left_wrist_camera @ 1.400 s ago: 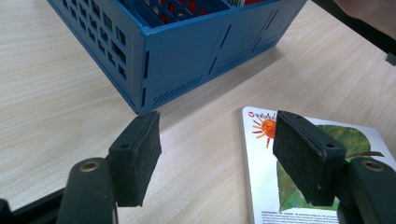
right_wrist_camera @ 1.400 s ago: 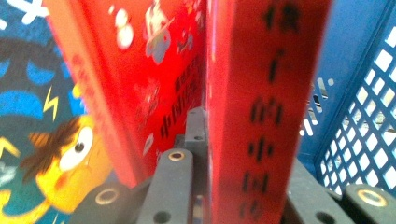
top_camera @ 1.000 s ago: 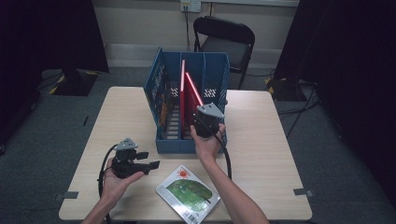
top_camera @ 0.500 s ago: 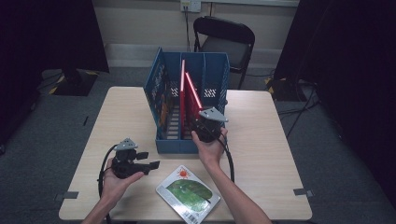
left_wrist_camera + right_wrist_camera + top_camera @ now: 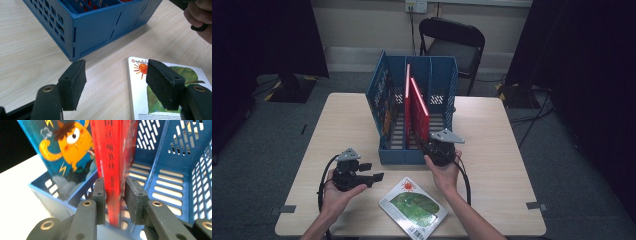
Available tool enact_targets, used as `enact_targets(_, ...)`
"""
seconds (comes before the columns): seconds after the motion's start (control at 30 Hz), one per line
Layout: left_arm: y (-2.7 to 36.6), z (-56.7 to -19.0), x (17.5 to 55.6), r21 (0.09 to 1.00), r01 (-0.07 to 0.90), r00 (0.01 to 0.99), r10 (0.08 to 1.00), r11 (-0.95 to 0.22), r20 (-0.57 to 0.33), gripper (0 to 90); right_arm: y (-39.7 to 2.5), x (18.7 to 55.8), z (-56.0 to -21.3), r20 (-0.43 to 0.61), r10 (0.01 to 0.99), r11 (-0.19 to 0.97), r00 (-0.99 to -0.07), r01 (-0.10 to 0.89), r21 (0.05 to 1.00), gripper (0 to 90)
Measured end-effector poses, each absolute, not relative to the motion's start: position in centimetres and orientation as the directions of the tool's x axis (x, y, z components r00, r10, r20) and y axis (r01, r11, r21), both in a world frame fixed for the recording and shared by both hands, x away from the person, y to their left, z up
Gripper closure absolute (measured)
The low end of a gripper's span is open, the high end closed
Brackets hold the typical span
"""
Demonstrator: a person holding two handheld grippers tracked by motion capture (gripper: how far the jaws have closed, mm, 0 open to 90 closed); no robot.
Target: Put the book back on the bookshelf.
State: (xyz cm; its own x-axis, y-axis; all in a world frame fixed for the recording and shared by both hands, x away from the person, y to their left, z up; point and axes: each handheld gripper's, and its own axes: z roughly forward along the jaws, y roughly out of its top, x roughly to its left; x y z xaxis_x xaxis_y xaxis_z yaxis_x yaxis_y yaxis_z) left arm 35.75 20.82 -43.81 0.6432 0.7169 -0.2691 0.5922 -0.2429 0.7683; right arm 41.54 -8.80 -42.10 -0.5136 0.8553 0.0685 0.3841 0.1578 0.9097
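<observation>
The red book (image 5: pixel 112 170) stands upright on its lower edge in the blue file rack (image 5: pixel 417 155), and its long axis runs away from the person, toward 12 o'clock on the desk (image 5: pixel 497 145). The right tongs (image 5: pixel 115 202) meet it from the 6 o'clock side, at the near end of the rack. Their two pads sit on either side of the red cover, closed on it or very nearly so (a thin gap may remain on one side; the picture is blurred there). In the high view the book leans a little to the right inside the middle compartment. A second book with an orange cartoon monster (image 5: pixel 67 152) stands in the neighbouring compartment on the left.

The left tongs (image 5: pixel 116 82) are wide open and hold nothing. They hover low over the desk at about 8 o'clock from the rack. A green picture book (image 5: pixel 413 208) lies flat just beside them, at the near edge of the desk. The right hand (image 5: pixel 443 172) is clearly the nearer one to the red book, so I judge the coming move belongs to it.
</observation>
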Motion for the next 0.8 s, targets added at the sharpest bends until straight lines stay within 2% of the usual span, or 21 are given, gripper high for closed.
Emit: enact_targets(0.8, 20.8, -43.8, 35.8, 0.768, 0.595, 0.637, 0.722, -0.236, -0.271, 32.5, -7.9, 42.3, -43.1, 0.081, 0.853, 0.169, -0.515, 0.42, 0.892, 75.0)
